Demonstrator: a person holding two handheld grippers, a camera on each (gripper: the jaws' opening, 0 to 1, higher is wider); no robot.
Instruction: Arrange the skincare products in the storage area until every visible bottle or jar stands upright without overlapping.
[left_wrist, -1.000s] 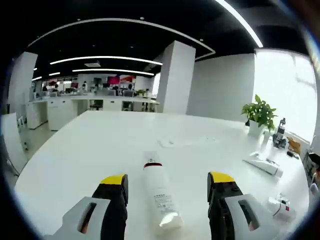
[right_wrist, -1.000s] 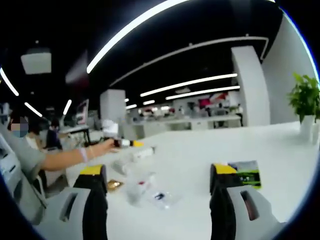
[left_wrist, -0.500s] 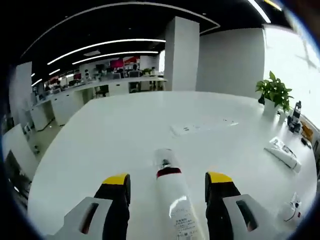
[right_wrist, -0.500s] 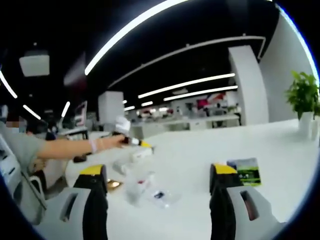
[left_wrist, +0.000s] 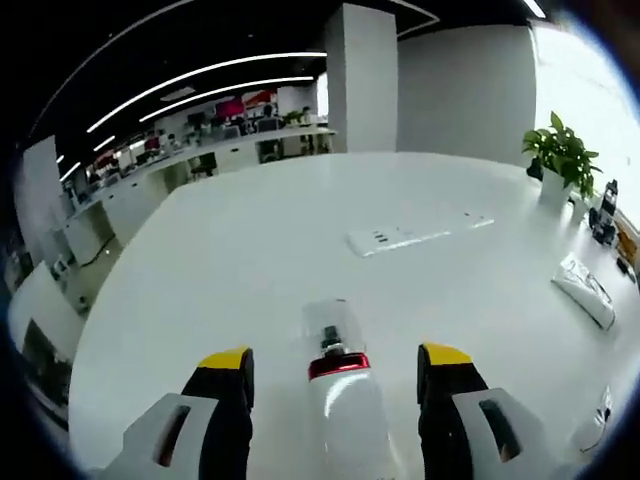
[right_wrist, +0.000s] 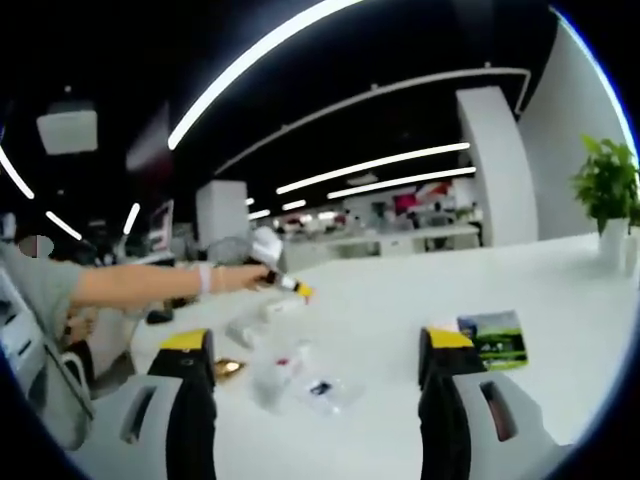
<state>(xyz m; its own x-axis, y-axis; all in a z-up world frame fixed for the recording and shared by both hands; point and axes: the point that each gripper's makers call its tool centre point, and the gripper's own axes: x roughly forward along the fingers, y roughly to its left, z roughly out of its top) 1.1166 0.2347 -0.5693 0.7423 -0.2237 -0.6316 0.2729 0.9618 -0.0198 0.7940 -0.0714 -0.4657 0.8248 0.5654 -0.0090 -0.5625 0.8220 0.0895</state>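
A white bottle (left_wrist: 338, 400) lies on its side on the desk (left_wrist: 250, 250) between the spread fingers of the left gripper (left_wrist: 335, 380).

In the left gripper view the bottle's clear cap and red collar point away from the camera, and neither yellow-tipped finger (left_wrist: 228, 358) can be seen touching it. Farther along the desk sit a white power strip (left_wrist: 420, 236), a white tube (left_wrist: 586, 291) near the right edge and a potted plant (left_wrist: 563, 160). In the right gripper view the right gripper (right_wrist: 316, 365) hangs above the desk with its fingers (right_wrist: 183, 342) wide apart and nothing between them. Beyond it lie clear plastic packets (right_wrist: 300, 385) and a green booklet (right_wrist: 495, 338). A person's arm (right_wrist: 150, 283) reaches in from the left, its hand holding another yellow-tipped gripper (right_wrist: 285, 283).
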